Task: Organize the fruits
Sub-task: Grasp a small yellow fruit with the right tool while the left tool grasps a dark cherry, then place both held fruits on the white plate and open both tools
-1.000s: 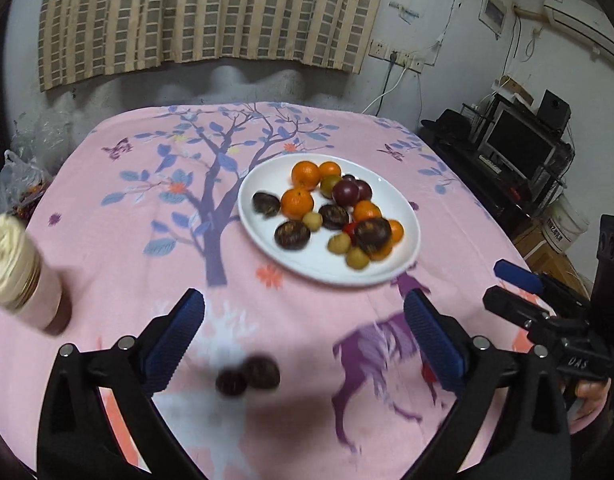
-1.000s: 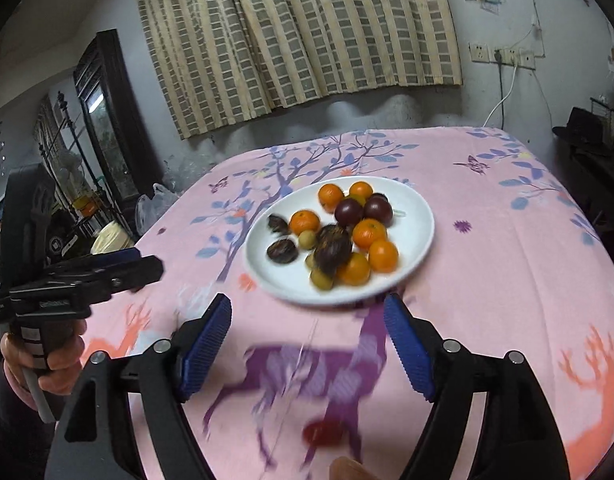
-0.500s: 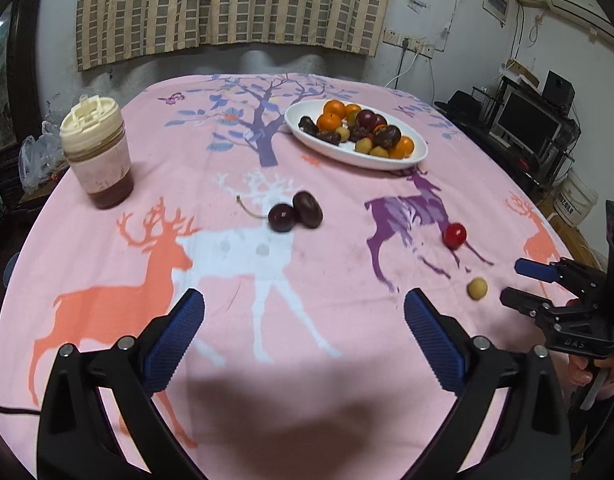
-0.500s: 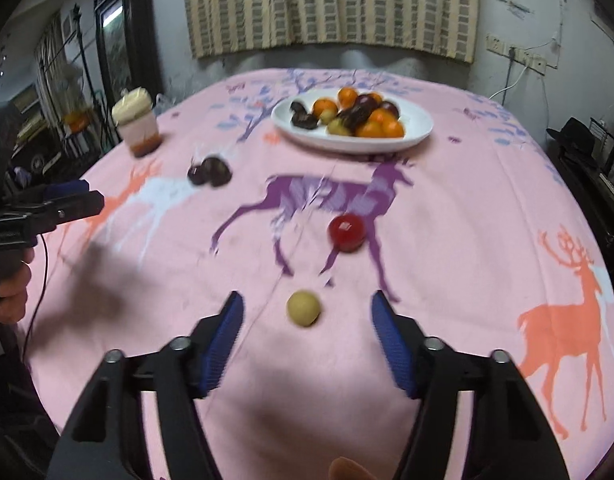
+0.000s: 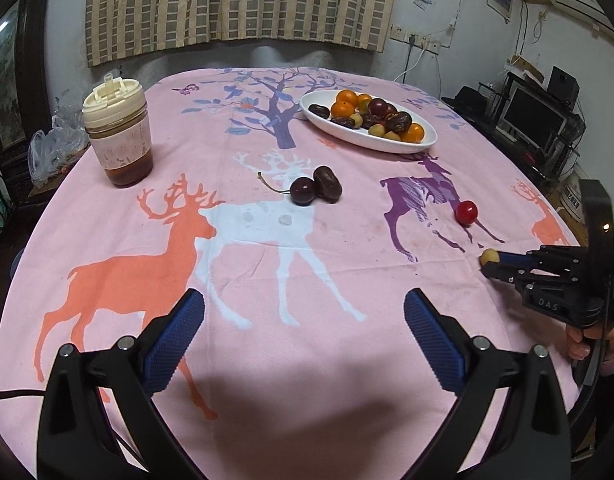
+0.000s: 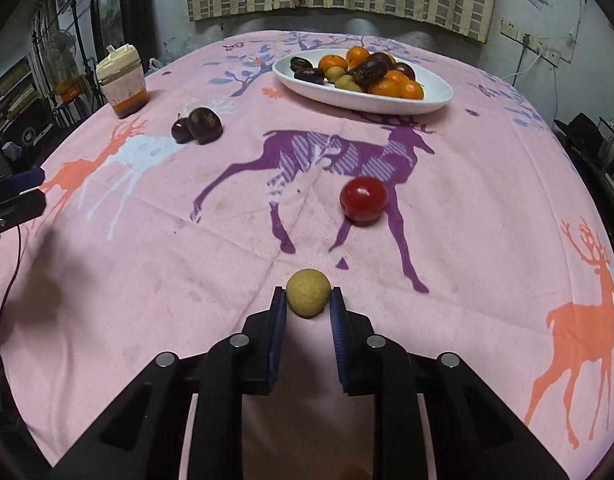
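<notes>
- Right gripper clamps a small yellow fruit on the worktop, jaws just closed.
- Left gripper hovers, jaws apart, empty.

Before you stands the bench, covered by a pink cloth printed with deer and trees. On the cloth you see, at the far side, a white plate heaped with fruit; to the left, a lidded jar; near the middle, a dark cherry touching a dark date; nearer you, a red tomato and a small yellow fruit.
</notes>
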`<state>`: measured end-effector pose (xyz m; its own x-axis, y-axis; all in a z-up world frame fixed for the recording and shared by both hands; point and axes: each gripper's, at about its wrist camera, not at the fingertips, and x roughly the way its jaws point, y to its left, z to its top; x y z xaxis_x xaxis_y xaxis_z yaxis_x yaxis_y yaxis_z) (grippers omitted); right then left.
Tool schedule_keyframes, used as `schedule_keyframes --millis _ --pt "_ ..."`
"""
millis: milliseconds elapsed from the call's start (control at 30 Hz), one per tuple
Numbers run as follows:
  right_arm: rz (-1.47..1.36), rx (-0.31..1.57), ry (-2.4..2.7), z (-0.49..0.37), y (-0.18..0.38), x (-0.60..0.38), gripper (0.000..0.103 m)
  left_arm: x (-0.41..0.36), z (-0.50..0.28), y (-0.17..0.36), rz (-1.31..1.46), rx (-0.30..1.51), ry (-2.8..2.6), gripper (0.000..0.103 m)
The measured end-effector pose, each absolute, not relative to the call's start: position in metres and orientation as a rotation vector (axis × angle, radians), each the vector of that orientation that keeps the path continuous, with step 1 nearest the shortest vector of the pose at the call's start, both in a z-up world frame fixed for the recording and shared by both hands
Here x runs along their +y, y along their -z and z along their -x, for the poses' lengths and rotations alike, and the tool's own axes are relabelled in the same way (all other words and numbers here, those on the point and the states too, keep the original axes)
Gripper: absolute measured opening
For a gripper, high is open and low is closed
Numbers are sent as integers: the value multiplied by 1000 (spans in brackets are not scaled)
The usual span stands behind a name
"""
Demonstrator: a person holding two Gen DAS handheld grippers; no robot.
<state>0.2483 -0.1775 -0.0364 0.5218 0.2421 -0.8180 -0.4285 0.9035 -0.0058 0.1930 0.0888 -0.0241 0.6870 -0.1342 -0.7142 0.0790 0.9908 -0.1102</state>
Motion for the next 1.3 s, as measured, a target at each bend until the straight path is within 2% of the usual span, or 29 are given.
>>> schedule_keyframes --millis 100,133,167,200,233,333,400,600,900,967,1000,1300 --pt "126 845 -435 -257 11 -173 22 88 -212 25 50 800 130 98" --pt "79 813 -463 -262 2 -171 22 87 -221 25 35 804 139 93" --pt "24 778 -506 -269 -7 -167 22 85 -233 26 15 814 166 84" --pt "-8 754 -536 -276 -12 -164 22 83 -243 27 -1 825 195 64" --pt "-41 723 -566 -284 -17 -160 22 82 -254 28 -19 836 222 56" --pt "-101 671 -629 -298 -16 -152 22 81 -284 35 -87 834 247 49" --pt "-118 722 -640 -304 -7 -152 22 81 -297 40 -121 844 265 47" --pt "-110 718 -611 -301 -12 -162 22 73 -330 50 -147 845 335 45" --pt "-112 751 -609 -301 -9 -161 23 66 -342 71 -218 880 365 39" --pt "-111 753 -606 -302 -9 -160 23 67 -343 71 -210 878 369 35" --pt "-112 755 -606 -302 -8 -160 23 68 -344 71 -210 877 366 28" --pt "-99 772 -581 -307 -3 -161 23 68 -339 70 -179 882 352 27"
